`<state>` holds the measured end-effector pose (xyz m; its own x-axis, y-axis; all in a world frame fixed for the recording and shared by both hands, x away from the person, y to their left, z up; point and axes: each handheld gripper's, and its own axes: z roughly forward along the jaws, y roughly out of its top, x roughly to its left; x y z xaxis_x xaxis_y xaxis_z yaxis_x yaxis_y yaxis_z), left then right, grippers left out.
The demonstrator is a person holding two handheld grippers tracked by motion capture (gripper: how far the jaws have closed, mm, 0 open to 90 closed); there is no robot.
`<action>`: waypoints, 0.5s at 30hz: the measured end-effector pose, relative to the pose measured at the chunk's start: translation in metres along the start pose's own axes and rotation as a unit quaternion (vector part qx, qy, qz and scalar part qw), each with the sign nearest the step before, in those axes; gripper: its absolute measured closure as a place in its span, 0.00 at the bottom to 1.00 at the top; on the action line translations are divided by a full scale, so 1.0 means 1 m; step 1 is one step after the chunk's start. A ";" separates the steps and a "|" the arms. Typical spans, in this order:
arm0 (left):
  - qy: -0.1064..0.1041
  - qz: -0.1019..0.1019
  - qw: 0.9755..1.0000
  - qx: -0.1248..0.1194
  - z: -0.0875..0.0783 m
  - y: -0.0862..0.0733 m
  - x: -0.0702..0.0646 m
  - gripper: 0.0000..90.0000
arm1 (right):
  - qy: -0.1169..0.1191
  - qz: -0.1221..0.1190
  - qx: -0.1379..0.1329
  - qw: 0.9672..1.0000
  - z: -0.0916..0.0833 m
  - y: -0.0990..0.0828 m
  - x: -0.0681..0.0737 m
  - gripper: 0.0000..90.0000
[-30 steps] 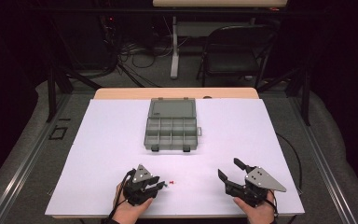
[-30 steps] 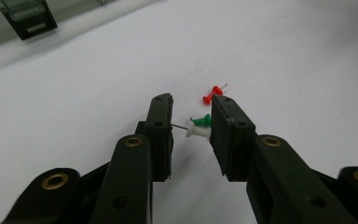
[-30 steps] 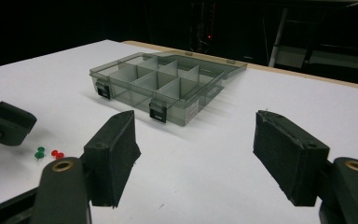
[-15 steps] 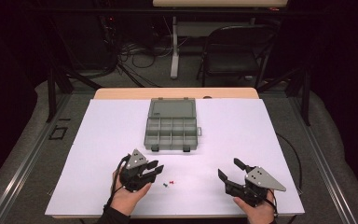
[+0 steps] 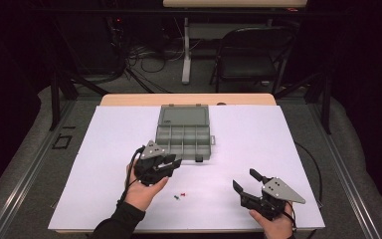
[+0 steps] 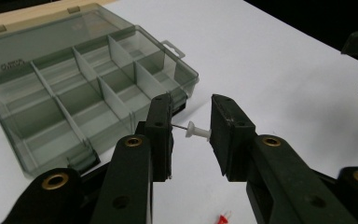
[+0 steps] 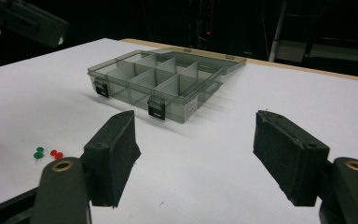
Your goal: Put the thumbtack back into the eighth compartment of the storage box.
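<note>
Since a second ago the left gripper (image 5: 171,162) has come up off the white sheet and travelled away from the person toward the compartment box (image 5: 185,134), leaving the red pushpin (image 5: 183,193) and the green pushpin (image 5: 176,197) behind on the table (image 5: 104,149); the right gripper (image 5: 245,181) has not shifted. In the left gripper view the tongs pinch a white pushpin (image 6: 196,130) end to end, its head against one pad and its needle tip against the other, the pin lying crosswise in the air between them, just short of the near corner of the box. The left hand (image 5: 144,191) is raised, forearm angled in from the bottom edge, jaws aimed forward at the box's front latches. The right hand (image 5: 273,224) rests low near the table's front right corner, its tongs spread wide with nothing between them, pointing toward the middle of the table. The box stands with its lid folded back flat, its divided compartments bare as far as can be seen. The red and green pins lie close together between the two hands, well apart from the box. A folding chair (image 5: 248,55) and loose cables (image 5: 149,57) stand on the floor beyond the table.
</note>
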<state>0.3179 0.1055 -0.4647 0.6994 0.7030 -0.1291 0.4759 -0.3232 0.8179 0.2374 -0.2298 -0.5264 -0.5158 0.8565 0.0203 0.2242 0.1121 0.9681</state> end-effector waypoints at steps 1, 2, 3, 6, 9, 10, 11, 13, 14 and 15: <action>0.000 0.000 1.000 -0.002 0.002 0.004 0.000 0.77 | 0.000 0.001 0.000 1.000 0.000 0.000 0.000 0.33; -0.001 -0.001 1.000 -0.002 0.003 0.008 0.001 0.77 | 0.000 0.000 0.000 1.000 0.000 0.000 0.000 0.33; -0.001 -0.001 1.000 -0.002 0.004 0.011 0.001 0.77 | 0.000 0.000 0.000 1.000 0.000 0.000 -0.001 0.33; -0.004 0.000 1.000 0.001 0.009 0.022 0.003 0.77 | 0.000 0.003 0.000 1.000 0.000 0.000 -0.001 0.33; -0.006 -0.004 1.000 0.006 0.014 0.032 0.005 0.77 | 0.000 0.003 0.001 1.000 0.000 0.000 -0.001 0.33; -0.007 -0.006 1.000 0.007 0.016 0.035 0.005 0.77 | 0.001 0.003 0.000 1.000 0.000 0.000 -0.001 0.33; -0.009 -0.007 1.000 0.011 0.018 0.038 0.006 0.77 | 0.001 0.003 0.000 1.000 0.000 0.000 -0.001 0.33; -0.011 -0.012 1.000 0.015 0.023 0.044 0.007 0.77 | 0.002 0.004 -0.001 1.000 0.000 0.000 -0.001 0.33; -0.012 -0.013 1.000 0.018 0.025 0.046 0.008 0.77 | 0.003 0.004 0.000 1.000 0.000 0.000 -0.001 0.33; -0.012 -0.017 1.000 0.019 0.027 0.048 0.008 0.77 | 0.003 0.004 0.001 1.000 0.000 0.000 -0.002 0.33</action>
<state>0.3612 0.0786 -0.4416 0.6954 0.6982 -0.1701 0.5191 -0.3243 0.7908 0.2384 -0.2309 -0.5270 -0.5188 0.8544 0.0295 0.2292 0.1058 0.9676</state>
